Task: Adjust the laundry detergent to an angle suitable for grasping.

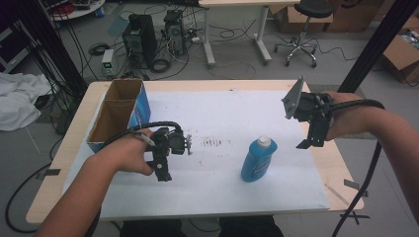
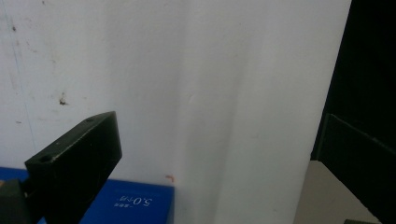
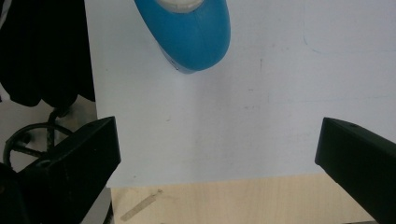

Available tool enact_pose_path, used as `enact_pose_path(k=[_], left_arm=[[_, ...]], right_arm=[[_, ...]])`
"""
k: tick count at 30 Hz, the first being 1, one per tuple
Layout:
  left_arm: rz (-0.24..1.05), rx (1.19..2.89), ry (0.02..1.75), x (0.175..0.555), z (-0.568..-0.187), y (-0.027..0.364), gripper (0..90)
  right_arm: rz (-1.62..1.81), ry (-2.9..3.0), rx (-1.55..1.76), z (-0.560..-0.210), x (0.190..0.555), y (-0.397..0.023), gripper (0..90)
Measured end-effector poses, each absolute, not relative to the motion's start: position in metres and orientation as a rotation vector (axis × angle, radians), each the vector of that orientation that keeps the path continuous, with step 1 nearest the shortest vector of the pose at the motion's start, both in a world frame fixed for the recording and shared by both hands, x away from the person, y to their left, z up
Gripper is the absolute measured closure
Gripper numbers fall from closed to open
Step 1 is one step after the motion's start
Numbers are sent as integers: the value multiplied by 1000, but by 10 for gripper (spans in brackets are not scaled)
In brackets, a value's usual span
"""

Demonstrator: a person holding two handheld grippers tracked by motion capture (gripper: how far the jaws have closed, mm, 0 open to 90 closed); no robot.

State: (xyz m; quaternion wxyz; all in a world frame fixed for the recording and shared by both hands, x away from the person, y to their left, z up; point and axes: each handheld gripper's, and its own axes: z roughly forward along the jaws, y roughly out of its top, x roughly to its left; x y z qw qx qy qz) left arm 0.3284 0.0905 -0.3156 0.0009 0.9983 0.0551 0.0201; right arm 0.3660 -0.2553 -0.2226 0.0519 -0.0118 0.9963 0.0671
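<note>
Blue plastic bottle (image 1: 258, 159) with a white cap, standing upright on the white sheet (image 1: 222, 118) that covers the table, is the object nearest both tools and the likely target of the coming grasp. The right gripper (image 1: 310, 140) hangs above the sheet's right edge with its jaws spread wide and nothing between them; in the right gripper view the bottle (image 3: 194, 39) lies ahead of the fingers (image 3: 79, 163), well beyond their tips and offset toward the left-hand one. The left gripper (image 1: 163, 170) rests low on the sheet, jaws likewise wide apart and empty, with the bottle off to its side and the open cardboard box (image 1: 118, 116) behind it. For a sound pick, the right gripper should probably be brought forward until the bottle's body sits centred between the fingers, squared to its flatter faces, below the cap and above the base, before closing; an off-centre approach risks tipping the tall, narrow bottle.
</note>
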Motion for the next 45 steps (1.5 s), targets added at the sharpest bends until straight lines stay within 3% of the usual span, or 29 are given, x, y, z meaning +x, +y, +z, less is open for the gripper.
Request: enact_pose_path(k=[45], left_arm=[[67, 3128, 202, 318, -312, 87, 1]], right_arm=[[259, 3038, -164, -224, 370, -244, 0]])
